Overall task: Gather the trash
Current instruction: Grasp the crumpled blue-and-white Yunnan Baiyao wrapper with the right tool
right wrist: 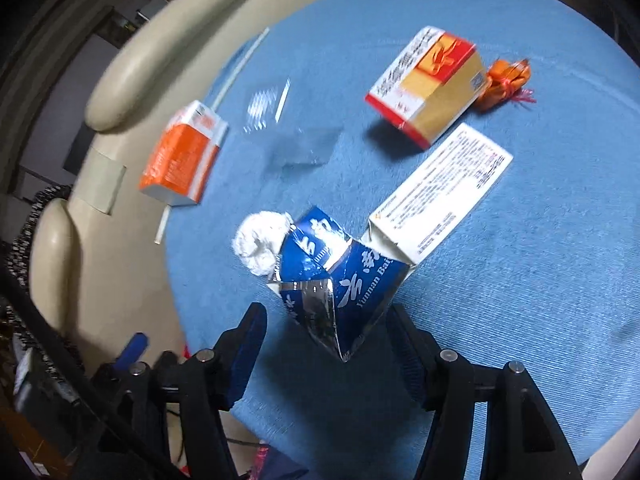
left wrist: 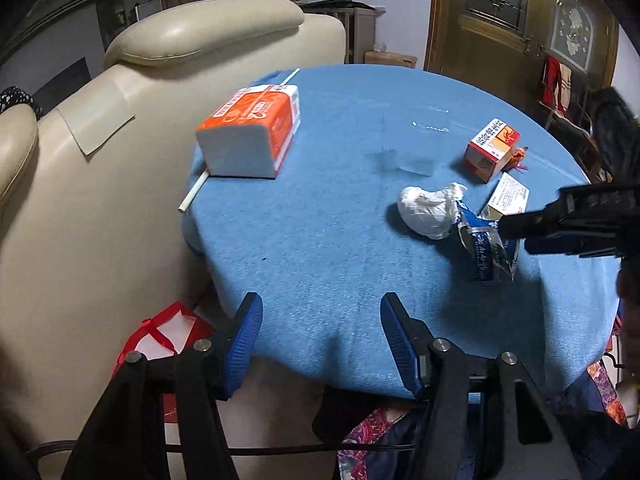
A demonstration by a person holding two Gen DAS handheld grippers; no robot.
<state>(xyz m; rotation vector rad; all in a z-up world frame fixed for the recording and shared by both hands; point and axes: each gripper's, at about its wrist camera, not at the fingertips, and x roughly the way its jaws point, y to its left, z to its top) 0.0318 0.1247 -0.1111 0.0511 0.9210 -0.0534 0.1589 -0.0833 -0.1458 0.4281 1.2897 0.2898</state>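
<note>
Right gripper (right wrist: 324,340) fingers apart around the crumpled blue carton (right wrist: 340,280) on the worktop (right wrist: 520,280), seemingly not yet pressing. Left gripper (left wrist: 320,340) apart, empty. Risks: clamping the thin foil corner and slipping off, or nudging the tissue wad (right wrist: 260,244) away.

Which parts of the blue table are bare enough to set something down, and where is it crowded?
Bare: the near stretch of the blue table, between the left tongs and the tissue pack. Crowded: the right side, where the crumpled tissue, blue wrapper, leaflet and red-yellow box cluster.
</note>
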